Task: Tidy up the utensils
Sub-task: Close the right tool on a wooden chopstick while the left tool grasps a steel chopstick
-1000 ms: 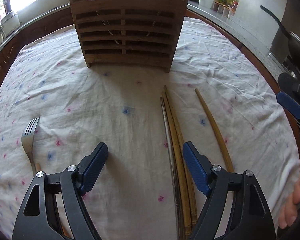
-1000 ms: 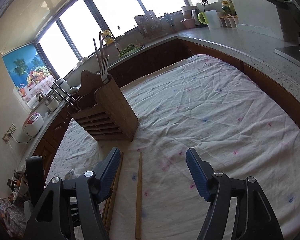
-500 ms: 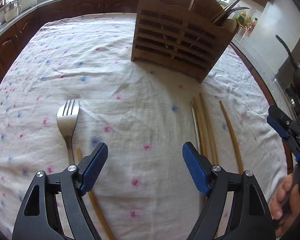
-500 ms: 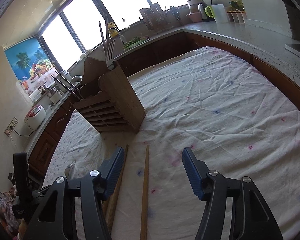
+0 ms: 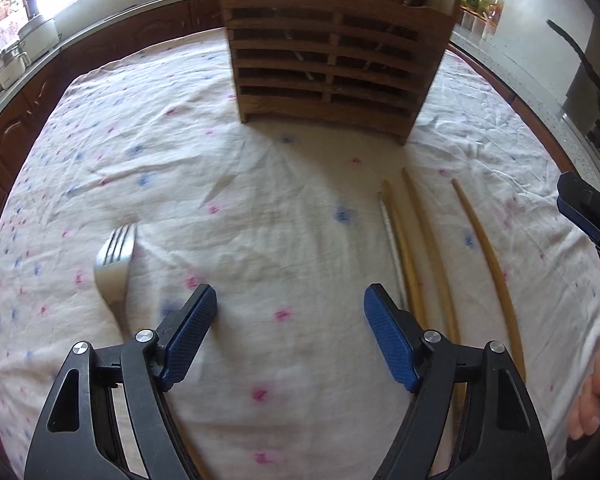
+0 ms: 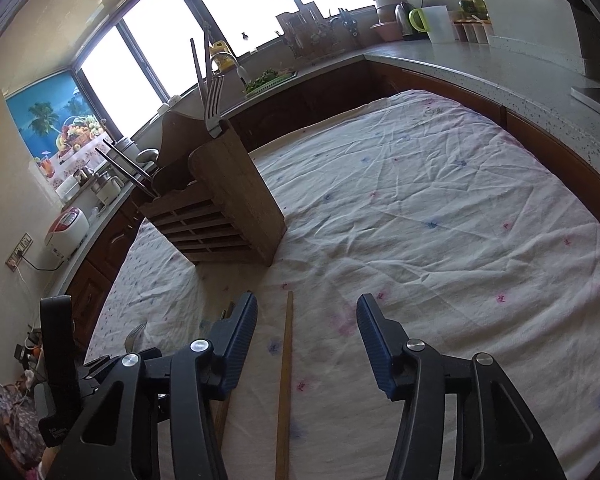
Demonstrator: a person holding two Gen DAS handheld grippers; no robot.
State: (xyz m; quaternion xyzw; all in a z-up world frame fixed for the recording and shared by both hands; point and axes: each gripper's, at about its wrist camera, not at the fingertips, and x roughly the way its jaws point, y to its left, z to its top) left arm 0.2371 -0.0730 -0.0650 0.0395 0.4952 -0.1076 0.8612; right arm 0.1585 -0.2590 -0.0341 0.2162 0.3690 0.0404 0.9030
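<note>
**Both tongs wide over the loose cutlery**

The left gripper hangs wide and empty above the cloth, a fork lying just to its left and three chopsticks to its right. The right gripper is also wide, empty, with a lone chopstick between its fingers. The wooden rack stands farther back.

Daylight pours through the windows, blown out to white in the right wrist view. The wooden utensil rack casts a soft shadow toward the camera. The fork is motion-blurred; fisheye bending curves the tablecloth edges, corners vignetted black.
</note>
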